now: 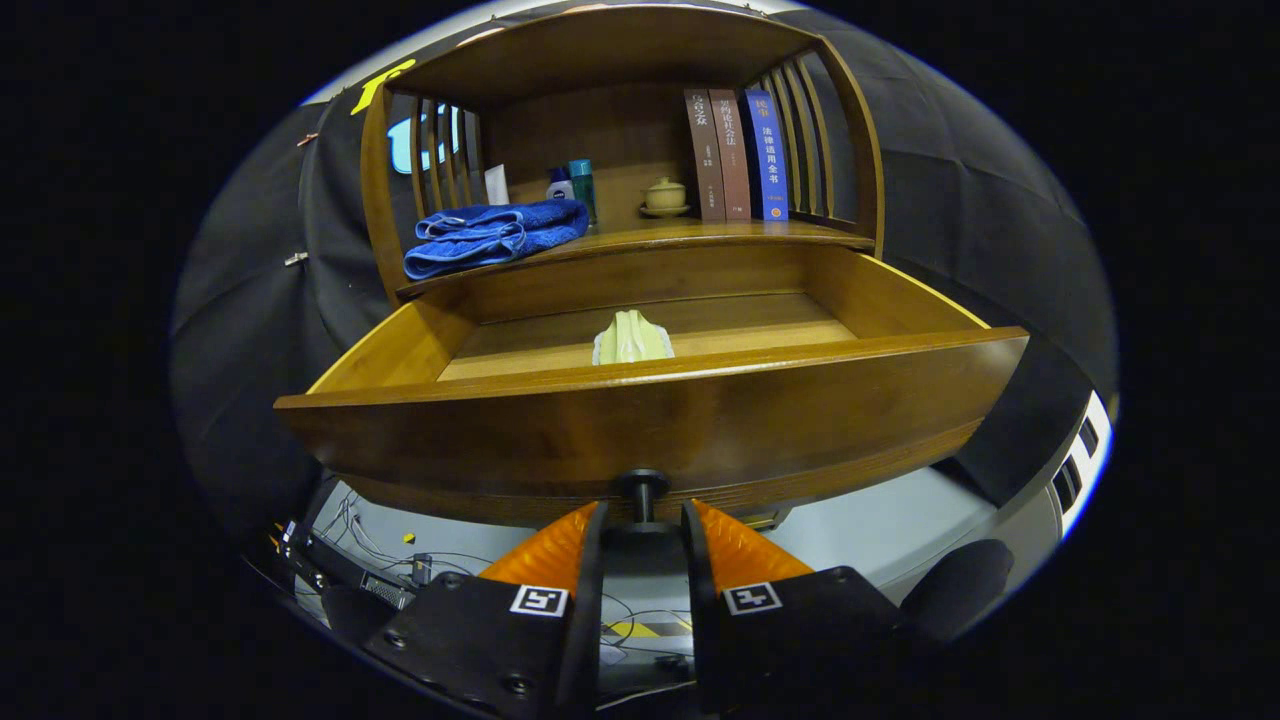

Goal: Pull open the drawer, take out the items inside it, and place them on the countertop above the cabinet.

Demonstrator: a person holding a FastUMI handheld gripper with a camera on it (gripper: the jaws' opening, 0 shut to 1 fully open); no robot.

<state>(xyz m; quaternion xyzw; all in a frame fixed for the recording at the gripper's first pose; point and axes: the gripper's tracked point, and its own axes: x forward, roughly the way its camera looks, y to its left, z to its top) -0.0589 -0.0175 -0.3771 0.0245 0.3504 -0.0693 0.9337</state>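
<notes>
The wooden drawer stands pulled far out of the cabinet, toward me. Inside it, on the drawer floor near the front wall, lies a pale yellow-green folded cloth. A dark round knob sticks out of the drawer front, right between my fingertips. My gripper flanks the knob with a thin gap on each side, so it is open and holds nothing. On the countertop above the drawer lies a folded blue towel, at its left end.
On the countertop stand three upright books, a small lidded cup on a saucer and two small bottles, under a wooden hutch with slatted sides. Cables and boxes lie on the floor below the drawer.
</notes>
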